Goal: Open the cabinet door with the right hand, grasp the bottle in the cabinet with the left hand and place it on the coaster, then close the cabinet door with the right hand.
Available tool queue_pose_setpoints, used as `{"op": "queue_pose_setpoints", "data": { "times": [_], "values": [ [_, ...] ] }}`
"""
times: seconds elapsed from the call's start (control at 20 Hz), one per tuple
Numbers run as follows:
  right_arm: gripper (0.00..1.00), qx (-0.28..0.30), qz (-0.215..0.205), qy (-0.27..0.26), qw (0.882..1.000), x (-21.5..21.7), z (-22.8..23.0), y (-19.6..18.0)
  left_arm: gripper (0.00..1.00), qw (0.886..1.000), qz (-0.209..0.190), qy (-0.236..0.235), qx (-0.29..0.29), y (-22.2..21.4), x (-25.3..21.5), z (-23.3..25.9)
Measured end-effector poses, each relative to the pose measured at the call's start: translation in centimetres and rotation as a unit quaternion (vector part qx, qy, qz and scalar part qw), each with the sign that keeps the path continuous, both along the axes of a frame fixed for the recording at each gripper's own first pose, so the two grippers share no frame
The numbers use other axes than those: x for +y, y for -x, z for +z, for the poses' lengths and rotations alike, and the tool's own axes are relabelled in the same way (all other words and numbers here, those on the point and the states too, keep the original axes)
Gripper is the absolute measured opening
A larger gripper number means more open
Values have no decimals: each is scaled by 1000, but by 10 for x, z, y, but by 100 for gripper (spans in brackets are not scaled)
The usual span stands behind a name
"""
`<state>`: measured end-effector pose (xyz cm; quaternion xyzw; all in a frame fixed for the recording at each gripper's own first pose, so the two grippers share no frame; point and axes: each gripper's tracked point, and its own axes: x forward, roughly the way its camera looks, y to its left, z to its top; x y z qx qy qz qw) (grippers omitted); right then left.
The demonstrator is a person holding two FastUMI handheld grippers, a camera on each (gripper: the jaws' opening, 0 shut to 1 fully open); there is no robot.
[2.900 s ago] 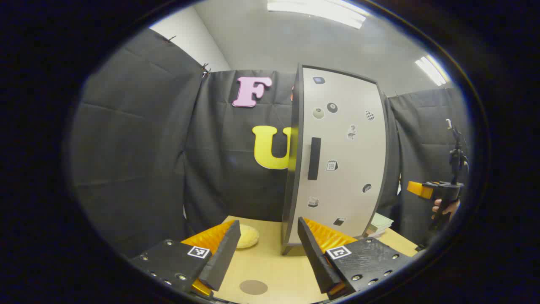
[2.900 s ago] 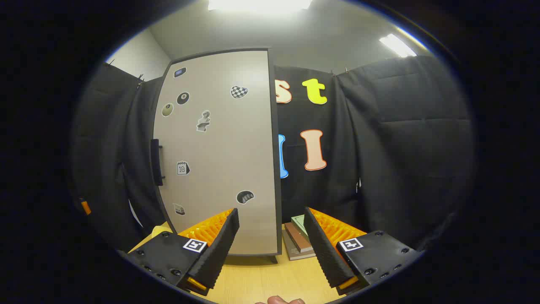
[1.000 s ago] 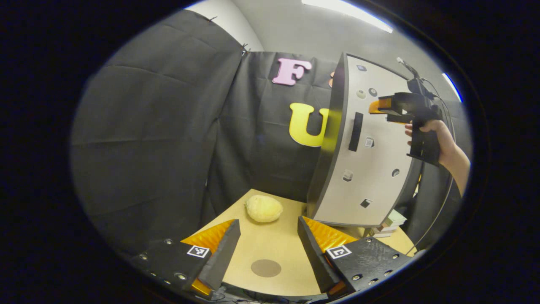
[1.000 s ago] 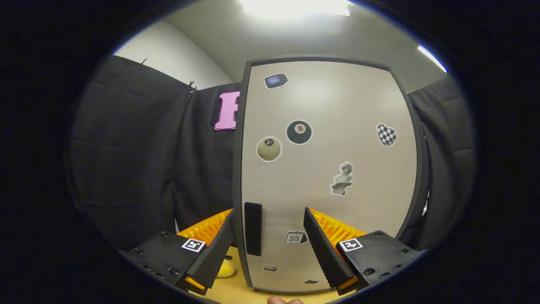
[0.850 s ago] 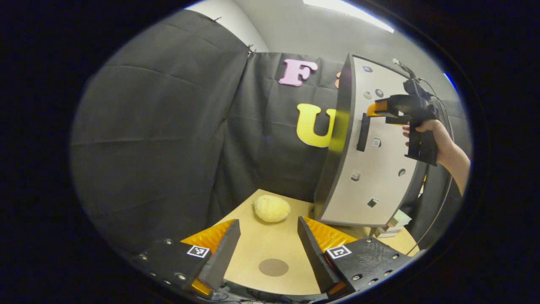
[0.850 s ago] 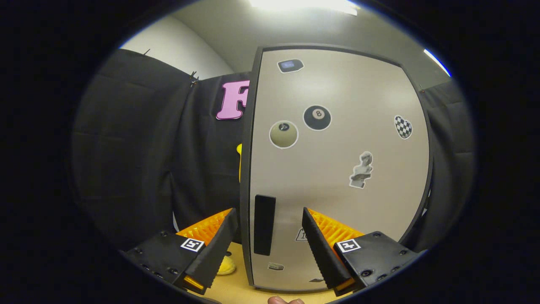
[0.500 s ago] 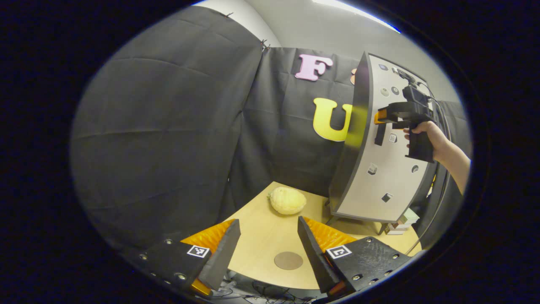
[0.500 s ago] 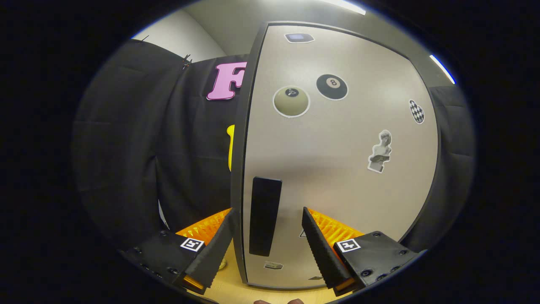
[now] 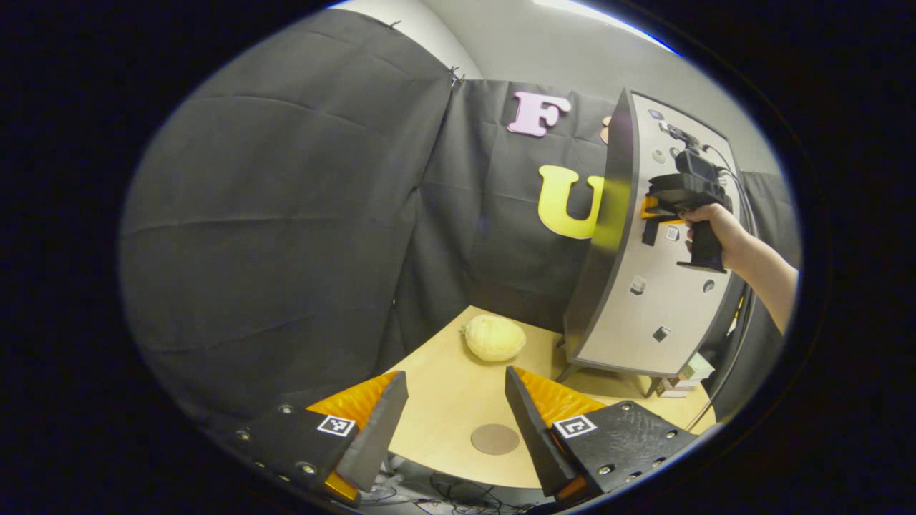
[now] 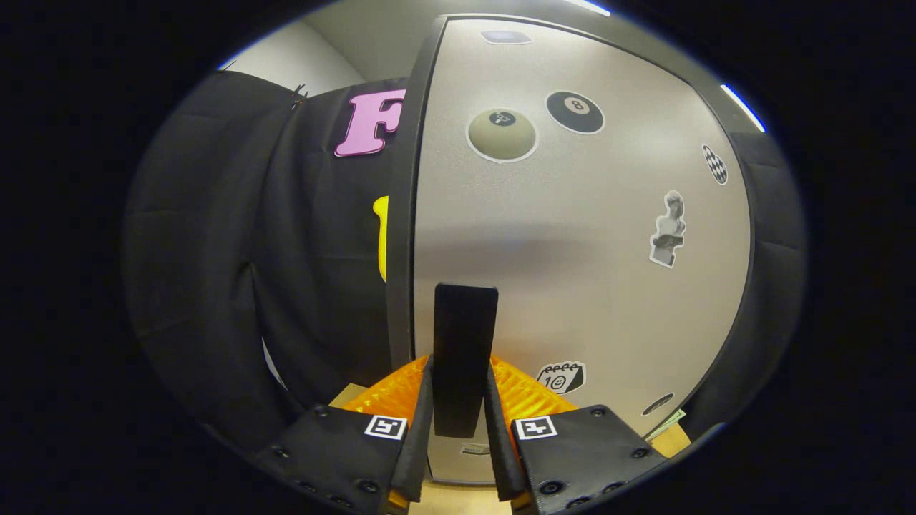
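1. Our right gripper (image 10: 458, 429) has its jaws pinching the cabinet door's handle (image 10: 464, 357).
2. Our left gripper (image 9: 451, 429) keeps its jaws spread over the bench (image 9: 444, 400), near the coaster (image 9: 494, 438).

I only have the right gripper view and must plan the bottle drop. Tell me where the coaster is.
Observer: The coaster lies bare on the table, near its front edge.
Operator: Right gripper is shut on the handle. Report the left gripper.
Observer: The left gripper is open, empty, above that front edge.
Operator: Name anything near the coaster.
Observer: A yellow round object sits farther back, beside the cabinet.
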<state>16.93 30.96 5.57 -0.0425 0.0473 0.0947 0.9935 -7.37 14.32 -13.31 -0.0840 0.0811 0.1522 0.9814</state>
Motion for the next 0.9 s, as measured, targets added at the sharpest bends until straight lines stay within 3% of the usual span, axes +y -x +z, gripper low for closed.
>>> {"op": "queue_pose_setpoints", "data": {
  "times": [0.05, 0.15, 0.2, 0.5, 0.6, 0.9],
  "values": [
    [34, 4, -1, -8, 1000, 0, 0, 1, 85, 1000, 0, 0, 0, 0, 0, 0],
    [34, 15, -2, -17, 1000, -1, 0, 2, 85, 1000, -2, 1, -1, 0, -1, 0],
    [28, 13, 1, -16, 1000, 0, -2, -3, 85, 1000, -3, 3, -1, 0, -1, -1],
    [10, 27, 50, -14, 998, 0, -2, 12, 82, 1000, -25, 16, -4, -1, -2, -4],
    [12, 21, 66, -12, 998, -2, -2, 19, 85, 999, -33, 12, -2, 0, -4, -2],
    [11, 19, 134, -10, 991, -8, 0, 52, 82, 999, -43, -26, -14, -3, -23, 35]
  ]
}}
